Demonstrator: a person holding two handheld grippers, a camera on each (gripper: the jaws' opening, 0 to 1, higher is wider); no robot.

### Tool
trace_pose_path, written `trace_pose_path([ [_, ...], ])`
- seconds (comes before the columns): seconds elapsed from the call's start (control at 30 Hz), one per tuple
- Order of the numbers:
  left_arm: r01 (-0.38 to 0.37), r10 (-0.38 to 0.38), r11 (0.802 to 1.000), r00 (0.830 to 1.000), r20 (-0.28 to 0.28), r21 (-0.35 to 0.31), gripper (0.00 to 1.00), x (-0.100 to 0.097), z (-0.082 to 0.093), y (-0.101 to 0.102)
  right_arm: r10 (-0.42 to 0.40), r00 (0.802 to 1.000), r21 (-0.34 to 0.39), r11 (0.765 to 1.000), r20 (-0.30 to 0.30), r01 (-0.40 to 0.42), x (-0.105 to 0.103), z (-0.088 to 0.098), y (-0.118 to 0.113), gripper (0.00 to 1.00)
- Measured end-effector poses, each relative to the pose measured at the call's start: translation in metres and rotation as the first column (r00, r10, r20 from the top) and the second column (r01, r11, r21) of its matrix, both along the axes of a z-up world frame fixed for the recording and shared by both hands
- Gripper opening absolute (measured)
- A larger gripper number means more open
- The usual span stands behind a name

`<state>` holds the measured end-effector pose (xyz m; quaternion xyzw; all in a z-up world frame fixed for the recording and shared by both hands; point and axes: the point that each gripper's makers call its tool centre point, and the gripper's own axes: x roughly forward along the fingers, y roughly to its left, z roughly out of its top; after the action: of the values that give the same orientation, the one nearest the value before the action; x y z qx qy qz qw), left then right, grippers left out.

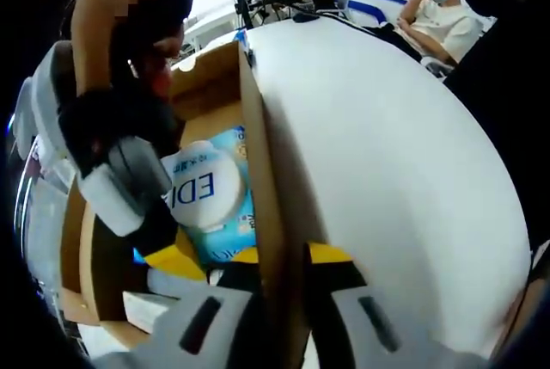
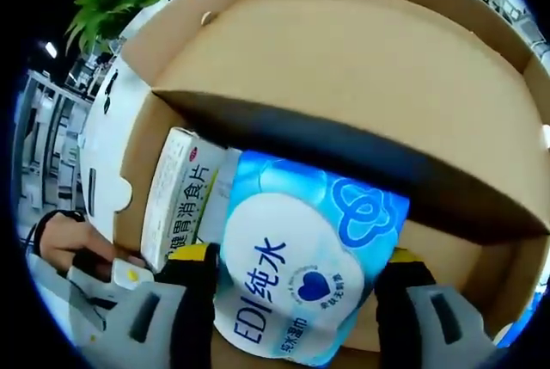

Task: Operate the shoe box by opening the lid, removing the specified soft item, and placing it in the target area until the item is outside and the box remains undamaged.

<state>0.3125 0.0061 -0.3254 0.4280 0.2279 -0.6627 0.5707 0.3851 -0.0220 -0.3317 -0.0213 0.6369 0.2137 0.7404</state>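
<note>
Right gripper [image 2: 296,300]: jaws spread to either side of the wet-wipe pack [image 2: 296,266], flanking its near end; whether the pads already press it cannot be told.
Left gripper [image 1: 284,287]: jaws straddle the shoe box's side wall [image 1: 262,188], apparently steadying it; firm contact cannot be told.
Wet-wipe pack: lies inside the shoe box [image 2: 361,51], just beside a white carton [image 2: 176,193], under the raised lid.
Handling: probably soft, squashy, with slick film and a stiffer white flap on top; moderate weight.
Where to hold: across the pack's short sides, below the flap, squeezing gently.
Risk: cardboard walls bend easily; lift straight up, clear of the lid.
</note>
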Motion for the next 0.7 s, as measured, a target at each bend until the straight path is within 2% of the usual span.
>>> trace_pose_path([
  [0.7,-0.024,0.023,0.999,0.999,0.024,0.031,0.07,0.0057,-0.0028,0.0024,-0.005,1.000,0.010,1.000,0.020,0.005,0.0058,-0.0005,-0.0020,0.76],
])
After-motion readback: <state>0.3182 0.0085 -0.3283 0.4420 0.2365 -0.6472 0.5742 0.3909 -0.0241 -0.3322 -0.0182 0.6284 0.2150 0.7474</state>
